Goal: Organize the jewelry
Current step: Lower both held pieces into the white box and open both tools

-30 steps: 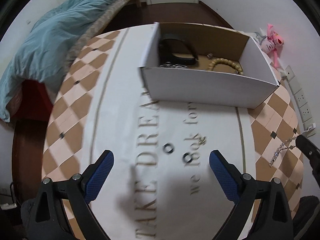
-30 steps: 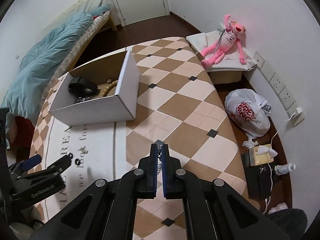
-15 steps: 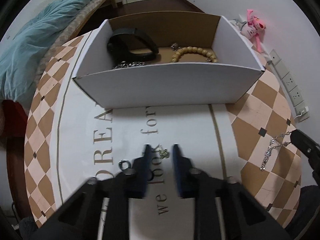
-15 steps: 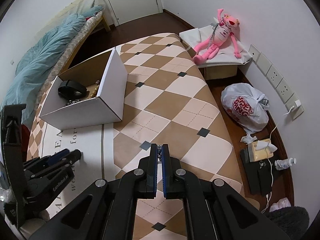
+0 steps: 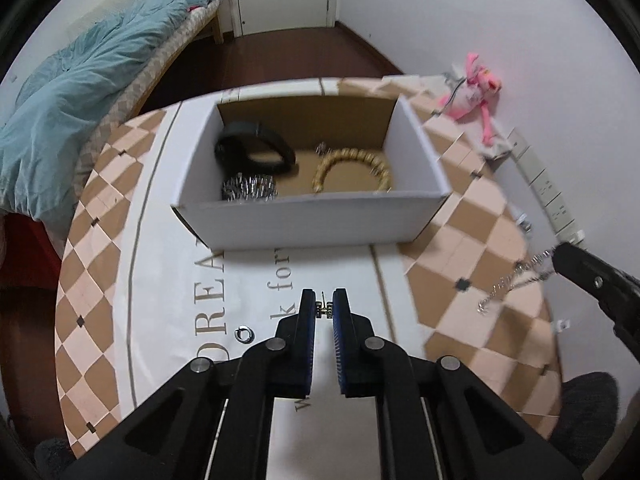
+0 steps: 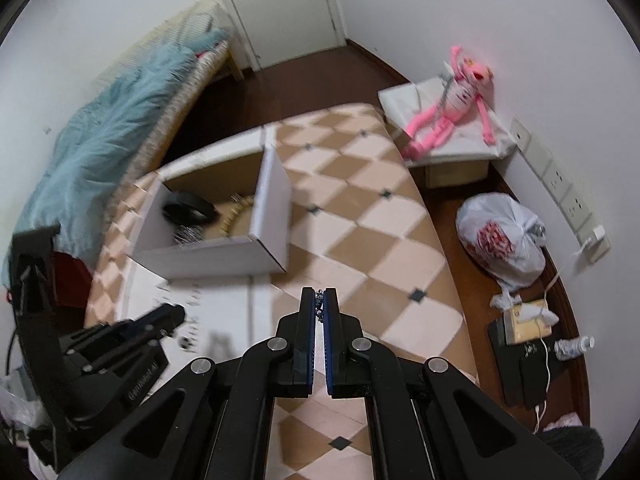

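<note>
Left hand-held gripper (image 5: 324, 307): jaws have just been closing, now pinching a small earring (image 5: 323, 309) above the tabletop (image 5: 460, 248). Right hand-held gripper (image 6: 319, 304): pressed together on a silver chain (image 5: 516, 280) that dangles free. Open cardboard box (image 5: 312, 216) stands just beyond, near wall facing; bare tabletop between. One ring (image 5: 242, 334) lies loose.

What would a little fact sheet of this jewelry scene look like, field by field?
Left tongs: shut on a small gold-coloured earring, lifted off the table.
Right tongs: shut on a silver chain that dangles over the checkered tablecloth.
Container: white cardboard box, open at the top.
Inside the box: black bangle, wooden bead bracelet, silver coiled piece.
Left on the table: one small silver ring on the lettered white runner.
</note>
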### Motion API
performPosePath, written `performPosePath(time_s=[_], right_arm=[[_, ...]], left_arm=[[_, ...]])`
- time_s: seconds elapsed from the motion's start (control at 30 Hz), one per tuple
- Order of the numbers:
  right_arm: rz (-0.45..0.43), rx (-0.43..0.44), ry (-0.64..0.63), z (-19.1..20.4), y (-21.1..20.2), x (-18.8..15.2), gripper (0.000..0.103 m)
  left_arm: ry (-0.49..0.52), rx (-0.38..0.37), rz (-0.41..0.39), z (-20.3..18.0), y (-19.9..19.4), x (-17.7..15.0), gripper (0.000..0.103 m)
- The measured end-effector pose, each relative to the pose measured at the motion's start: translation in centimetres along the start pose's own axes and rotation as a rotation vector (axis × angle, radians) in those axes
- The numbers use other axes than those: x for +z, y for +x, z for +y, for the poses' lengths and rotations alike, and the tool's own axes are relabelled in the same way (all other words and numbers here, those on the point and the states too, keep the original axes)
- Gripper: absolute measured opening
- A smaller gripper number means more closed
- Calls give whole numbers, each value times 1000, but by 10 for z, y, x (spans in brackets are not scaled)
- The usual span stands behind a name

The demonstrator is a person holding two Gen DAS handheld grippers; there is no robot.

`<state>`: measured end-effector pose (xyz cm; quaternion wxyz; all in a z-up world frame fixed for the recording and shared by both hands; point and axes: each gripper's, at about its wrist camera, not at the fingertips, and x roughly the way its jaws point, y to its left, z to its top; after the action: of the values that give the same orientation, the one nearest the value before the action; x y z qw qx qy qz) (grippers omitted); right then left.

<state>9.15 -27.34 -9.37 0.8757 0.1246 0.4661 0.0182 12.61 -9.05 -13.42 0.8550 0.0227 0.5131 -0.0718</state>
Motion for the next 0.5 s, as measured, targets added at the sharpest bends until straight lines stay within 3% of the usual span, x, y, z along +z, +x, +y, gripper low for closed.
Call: performPosePath(time_s=[0.27, 0.5], right_arm=[[-98, 115, -75, 34, -48, 64, 4], [-57, 157, -160, 72, -24, 111, 4]], left_arm=[[-50, -83, -41, 18, -38, 45, 6], [-91, -89, -1, 39, -23, 81, 6]])
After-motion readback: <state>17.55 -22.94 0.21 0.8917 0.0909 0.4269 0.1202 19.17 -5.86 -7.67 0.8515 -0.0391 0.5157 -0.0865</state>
